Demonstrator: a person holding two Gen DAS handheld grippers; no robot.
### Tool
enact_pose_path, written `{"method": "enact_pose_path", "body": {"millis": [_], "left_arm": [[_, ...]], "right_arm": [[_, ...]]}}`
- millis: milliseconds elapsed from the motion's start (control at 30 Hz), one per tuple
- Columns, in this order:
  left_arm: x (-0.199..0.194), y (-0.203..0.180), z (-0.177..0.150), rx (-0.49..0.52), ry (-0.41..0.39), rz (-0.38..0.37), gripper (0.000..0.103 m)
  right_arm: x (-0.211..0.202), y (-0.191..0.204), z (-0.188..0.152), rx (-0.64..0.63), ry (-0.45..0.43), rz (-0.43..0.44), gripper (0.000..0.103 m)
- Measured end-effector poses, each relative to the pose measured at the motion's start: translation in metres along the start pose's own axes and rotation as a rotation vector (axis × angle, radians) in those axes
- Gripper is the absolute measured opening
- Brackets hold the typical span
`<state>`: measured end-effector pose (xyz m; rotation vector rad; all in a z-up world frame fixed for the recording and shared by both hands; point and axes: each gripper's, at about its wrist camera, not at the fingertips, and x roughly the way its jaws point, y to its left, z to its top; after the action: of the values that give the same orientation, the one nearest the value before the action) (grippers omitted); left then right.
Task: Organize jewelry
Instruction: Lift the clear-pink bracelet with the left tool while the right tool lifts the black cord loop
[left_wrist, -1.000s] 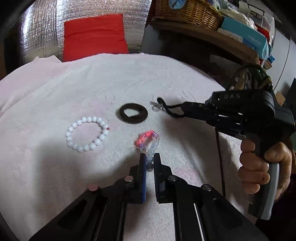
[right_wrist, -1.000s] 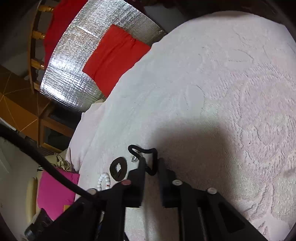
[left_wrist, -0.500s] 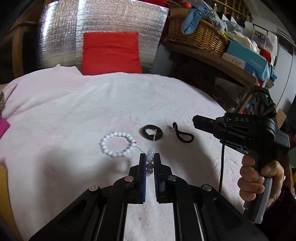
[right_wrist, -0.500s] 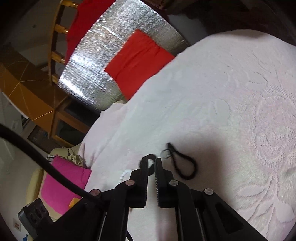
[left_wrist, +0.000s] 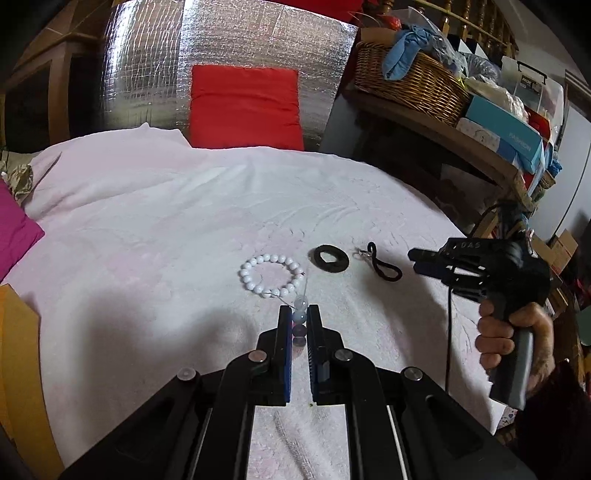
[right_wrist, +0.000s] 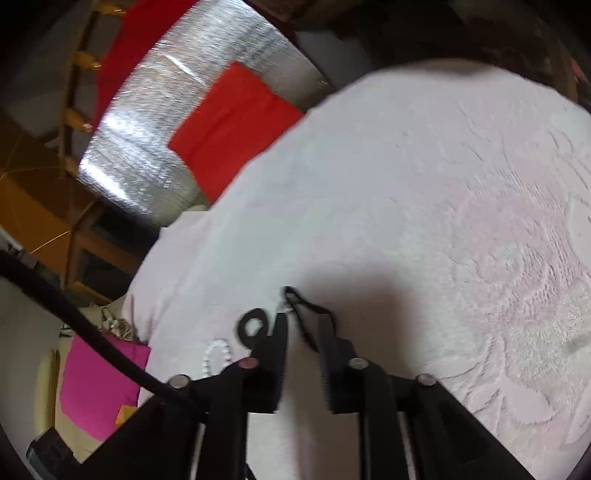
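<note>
My left gripper (left_wrist: 298, 314) is shut on a pale blue and purple bead bracelet (left_wrist: 300, 316), held above the pink-white cloth (left_wrist: 147, 240). A white bead bracelet (left_wrist: 271, 275) lies just beyond its tips, then a black ring (left_wrist: 331, 257) and a black cord with a metal clasp (left_wrist: 382, 262) to the right. My right gripper (left_wrist: 417, 260) hovers right of the cord. In the right wrist view the right gripper (right_wrist: 301, 325) is open, its tips on either side of the black cord (right_wrist: 306, 314), with the black ring (right_wrist: 253, 326) and white bracelet (right_wrist: 216, 356) to the left.
A red cushion (left_wrist: 245, 107) leans on a silver foil panel (left_wrist: 155, 66) behind the cloth. A wicker basket (left_wrist: 410, 86) and boxes (left_wrist: 506, 133) sit on a shelf at right. A magenta cushion (left_wrist: 14, 229) lies at the left edge.
My left gripper has lifted the blue and purple bracelet off the cloth and pulled back. My right gripper let go of the black cord, drew away, shut, and is now open over it.
</note>
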<state>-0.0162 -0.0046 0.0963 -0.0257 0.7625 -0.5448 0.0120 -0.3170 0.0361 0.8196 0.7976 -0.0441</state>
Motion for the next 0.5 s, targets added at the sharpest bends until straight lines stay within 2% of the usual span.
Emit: {"method": "enact_pose_path", "body": {"millis": [200,367,400,433,467,500], "left_arm": [[0.001,0.008,0.000,-0.011,0.009,0.017,0.008],[-0.002,0.015,0.000,-0.022,0.016,0.036,0.008],[-0.002,0.017,0.000,-0.025,0.015,0.038,0.008],[-0.004,0.018,0.000,-0.029,0.014,0.040,0.008],[-0.005,0.020,0.001,-0.036,0.012,0.041,0.008],[-0.007,0.022,0.001,-0.041,0.010,0.042,0.008]], "right_arm": [[0.029,-0.004,0.001,0.020,0.043,-0.033,0.025],[0.039,0.006,-0.006,-0.017,0.018,-0.052,0.025],[0.039,0.009,-0.006,-0.031,0.019,-0.054,0.023],[0.039,0.011,-0.007,-0.048,0.019,-0.055,0.014],[0.040,0.015,-0.009,-0.069,0.017,-0.060,0.010],[0.039,0.018,-0.011,-0.081,0.010,-0.064,0.009]]}}
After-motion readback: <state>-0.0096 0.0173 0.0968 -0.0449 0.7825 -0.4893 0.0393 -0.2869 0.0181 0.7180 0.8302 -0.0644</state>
